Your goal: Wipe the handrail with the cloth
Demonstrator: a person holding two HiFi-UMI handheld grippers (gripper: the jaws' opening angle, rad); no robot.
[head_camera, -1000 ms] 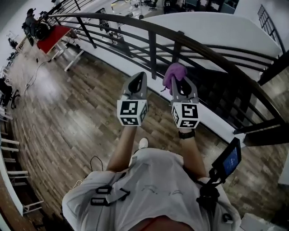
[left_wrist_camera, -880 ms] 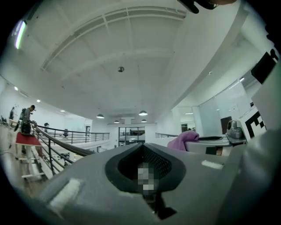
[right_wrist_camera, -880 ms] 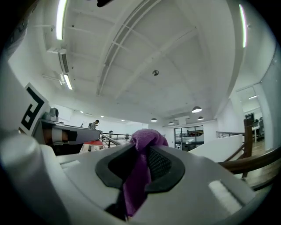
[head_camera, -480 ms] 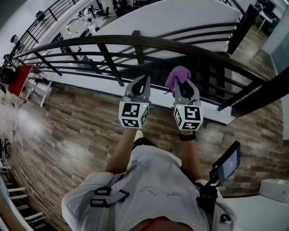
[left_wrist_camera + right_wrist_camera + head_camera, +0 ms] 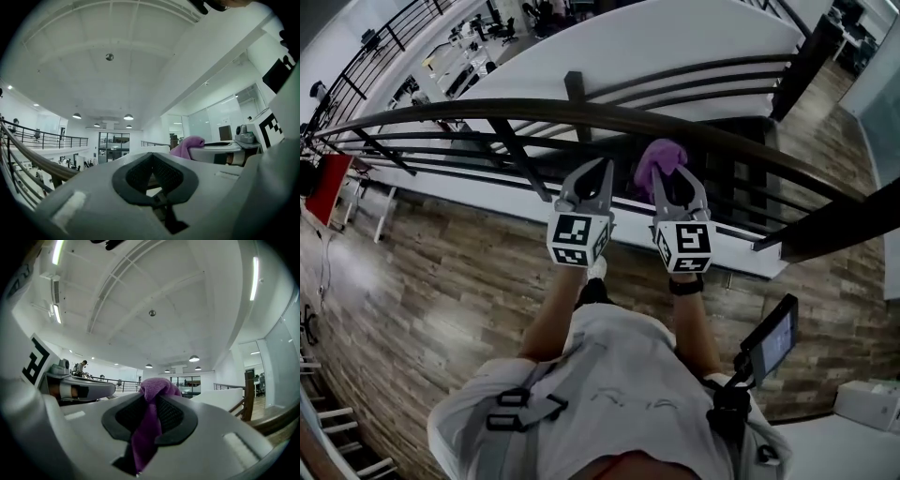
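Observation:
The dark curved handrail [image 5: 581, 113] crosses the head view from left to right, just beyond both grippers. My right gripper [image 5: 667, 171] is shut on the purple cloth [image 5: 660, 156], which bunches above its fingertips just below the rail. In the right gripper view the cloth [image 5: 151, 418] hangs down between the closed pads. My left gripper [image 5: 602, 168] is shut with nothing in it, its tip close under the rail, left of the cloth. The left gripper view shows the cloth [image 5: 187, 146] off to the right and the rail [image 5: 33, 159] at left.
Black balusters and lower rails [image 5: 516, 150] run under the handrail. Beyond them is a drop to a lower office floor with desks [image 5: 459, 66]. I stand on wooden flooring [image 5: 422, 281]. A dark post [image 5: 797, 61] stands at the right end. A small screen [image 5: 769, 336] hangs at my right hip.
The view has swung so the handrail now lies closer to both grippers. The cloth has come up nearer the rail; both grippers keep their grip state.

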